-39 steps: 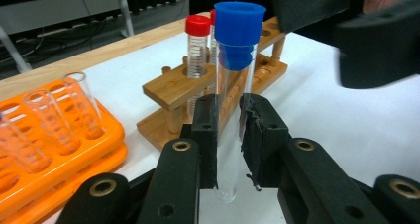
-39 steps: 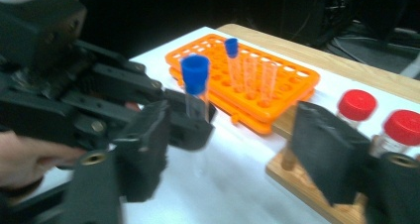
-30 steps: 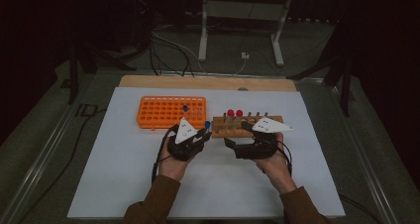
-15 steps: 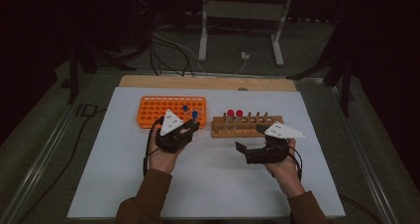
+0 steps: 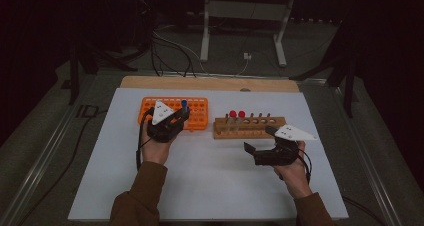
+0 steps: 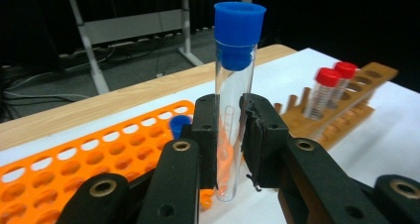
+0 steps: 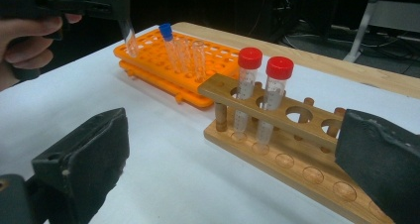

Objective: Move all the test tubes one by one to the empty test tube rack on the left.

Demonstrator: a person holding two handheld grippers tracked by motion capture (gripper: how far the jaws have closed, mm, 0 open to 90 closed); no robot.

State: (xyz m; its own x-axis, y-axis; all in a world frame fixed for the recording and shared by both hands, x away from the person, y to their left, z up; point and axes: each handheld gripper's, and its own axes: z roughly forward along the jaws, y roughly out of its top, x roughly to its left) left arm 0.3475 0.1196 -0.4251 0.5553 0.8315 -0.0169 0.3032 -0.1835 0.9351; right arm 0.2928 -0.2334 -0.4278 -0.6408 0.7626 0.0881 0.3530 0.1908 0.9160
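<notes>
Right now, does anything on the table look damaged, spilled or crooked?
Nothing is spilled. One oddity: the inner pad on the left hand-held gripper looks frayed and ragged beside the blue-capped tube it holds. The orange rack and wooden rack sit flat.

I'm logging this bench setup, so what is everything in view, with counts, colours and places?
Blue-capped test tube: one, clear with blue cap, upright between the left gripper's jaws, over the orange rack.
Second blue-capped tube: one, clear, standing in the orange rack.
Orange tube rack: one, orange, left of centre on the white mat.
Wooden tube rack: one, brown, right of the orange rack.
Red-capped tubes: two, side by side at the wooden rack's left end.
White mat: one, covering the table.
Wooden board: one, along the mat's far edge.
Metal stand: one, grey, on the floor behind.
Left gripper: black, shut on the tube.
Right gripper: black, open, near the wooden rack.
</notes>
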